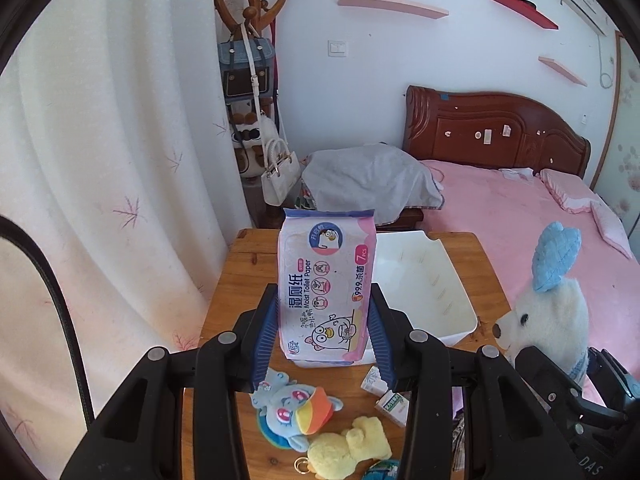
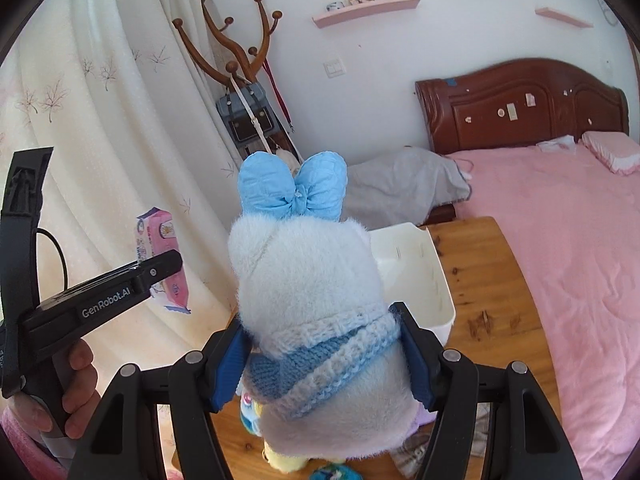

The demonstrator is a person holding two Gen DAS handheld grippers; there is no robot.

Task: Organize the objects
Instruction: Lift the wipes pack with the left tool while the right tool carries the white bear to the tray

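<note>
My left gripper (image 1: pixel 325 322) is shut on a pink and white pack of moist toilet paper (image 1: pixel 326 280) and holds it upright above the wooden table (image 1: pixel 236 276). The pack also shows in the right wrist view (image 2: pixel 162 260), at the left. My right gripper (image 2: pixel 324 354) is shut on a white plush duck with a blue bow and blue knitted scarf (image 2: pixel 312 304), held above the table. The plush also shows in the left wrist view (image 1: pixel 548 304), at the right. A white plastic bin (image 1: pixel 424 280) stands on the table behind both, open at the top (image 2: pixel 416 264).
On the near table lie a blue plush with an orange beak (image 1: pixel 294 410), a yellow plush (image 1: pixel 348 446) and two small cartons (image 1: pixel 386 394). A pink bed (image 1: pixel 520 208) lies to the right. A curtain (image 1: pixel 100 160) and a coat rack with bags (image 1: pixel 252 92) stand to the left.
</note>
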